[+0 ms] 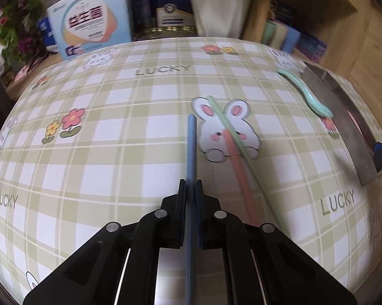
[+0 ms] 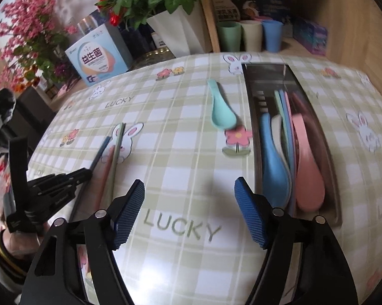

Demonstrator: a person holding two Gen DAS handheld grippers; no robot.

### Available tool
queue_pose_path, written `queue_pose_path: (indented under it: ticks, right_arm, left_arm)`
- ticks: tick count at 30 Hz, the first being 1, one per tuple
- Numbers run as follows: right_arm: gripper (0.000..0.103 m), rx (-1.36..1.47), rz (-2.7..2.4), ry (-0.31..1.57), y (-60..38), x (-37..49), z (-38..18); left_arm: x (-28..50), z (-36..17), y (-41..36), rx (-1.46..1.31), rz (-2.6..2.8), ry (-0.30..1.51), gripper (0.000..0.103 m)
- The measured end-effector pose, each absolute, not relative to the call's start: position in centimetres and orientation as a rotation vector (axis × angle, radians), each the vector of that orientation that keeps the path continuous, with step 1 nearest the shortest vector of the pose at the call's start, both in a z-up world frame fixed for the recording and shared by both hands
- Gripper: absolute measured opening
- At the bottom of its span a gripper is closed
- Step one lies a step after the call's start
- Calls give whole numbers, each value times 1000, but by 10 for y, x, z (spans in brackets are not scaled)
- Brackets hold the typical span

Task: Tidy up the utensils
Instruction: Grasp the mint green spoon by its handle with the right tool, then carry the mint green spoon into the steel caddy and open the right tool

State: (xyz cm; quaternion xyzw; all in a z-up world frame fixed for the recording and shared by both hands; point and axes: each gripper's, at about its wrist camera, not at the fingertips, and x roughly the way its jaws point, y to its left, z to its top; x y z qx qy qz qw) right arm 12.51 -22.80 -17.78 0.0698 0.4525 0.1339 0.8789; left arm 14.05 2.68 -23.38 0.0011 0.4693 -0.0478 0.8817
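Observation:
My left gripper (image 1: 191,186) is shut on a blue chopstick (image 1: 191,147), which points away over the checked tablecloth. To its right lie a pink chopstick (image 1: 238,172) and a green chopstick (image 1: 230,124), crossing each other. A mint spoon (image 1: 308,94) rests beside the metal tray (image 1: 343,117). In the right wrist view my right gripper (image 2: 188,193) stands open above the cloth with nothing between its pads. The mint spoon (image 2: 221,111) lies ahead of it. The tray (image 2: 252,117) holds a blue spoon (image 2: 274,162), a pink spoon (image 2: 308,167) and several chopsticks. The left gripper (image 2: 86,172) shows at left.
Behind the table stand a white plant pot (image 2: 175,30), a light blue box (image 2: 96,56), and green, cream and blue cups (image 2: 252,35). Pink flowers (image 2: 30,33) fill the far left. A wooden shelf wall rises at the right.

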Motion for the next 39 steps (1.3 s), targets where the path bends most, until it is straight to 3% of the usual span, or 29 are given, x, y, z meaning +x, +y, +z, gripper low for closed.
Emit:
queue_pose_path:
  ticks: [3,6,15,26,28,30,32,39]
  right_arm:
    - [49,77,277,946,-228,152,-172]
    - [43,33,263,969,-227,186,-171]
    - [41,-45,189,1115,-210,281,-199]
    - [41,-65,122,1199,-190,311,-226]
    - [39,-63,127,1201,-189,311,-228]
    - [25,-48,134,1198,-190,309,-228]
    - [19,-23,152,1199,-191,305,-228]
    - [18,10,198,1162,-185,283,-229]
  left_arm:
    - [143,-234,42,-43,-70,968,7]
    - [146,-234,54,-98,-69,964,7]
    - [150,-235,63,-157,-110,950,7]
    - [151,-236,68,-209,-129,942,7]
    - [150,-236,68,-213,-129,940,8]
    - [150,-236,68,-213,-128,940,8]
    - [150,-236,68,-213,-128,941,8]
    - [151,-235,68,-206,-122,945,8]
